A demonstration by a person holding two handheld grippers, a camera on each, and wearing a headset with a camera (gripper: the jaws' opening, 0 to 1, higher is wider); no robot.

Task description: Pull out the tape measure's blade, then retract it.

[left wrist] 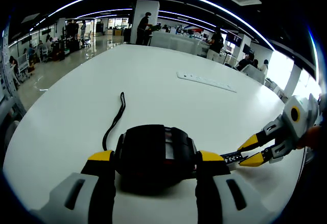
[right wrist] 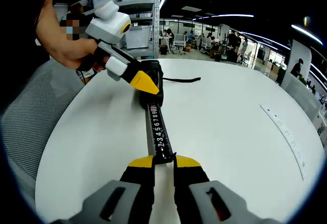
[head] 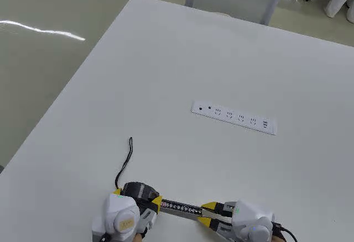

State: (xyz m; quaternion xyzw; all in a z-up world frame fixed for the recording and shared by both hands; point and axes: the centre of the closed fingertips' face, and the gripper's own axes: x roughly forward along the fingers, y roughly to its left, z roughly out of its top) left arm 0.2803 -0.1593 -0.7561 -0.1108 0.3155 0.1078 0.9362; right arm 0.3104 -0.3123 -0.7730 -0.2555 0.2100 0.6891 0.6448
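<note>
Head view, lower edge: left gripper [head: 138,196] clamps tape measure case [head: 139,189]; blade [head: 180,208] partly out.
Left gripper view: case centred between the closed jaws.
Right gripper view, bottom centre: right gripper [right wrist: 163,158] pinches blade tip.
Judgement: pull straight and level, with the case pinned.

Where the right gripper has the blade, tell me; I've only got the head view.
Observer: The right gripper is shut on the very end of the blade, with the tip between its yellow jaws.
Operator: Report the left grip.
Observer: The left gripper clamps the tape measure across its body, one jaw on each side.
Operator: Read me the blade.
Observer: The digits face up; 2, 3, 4 lie nearest the right jaws.
</note>
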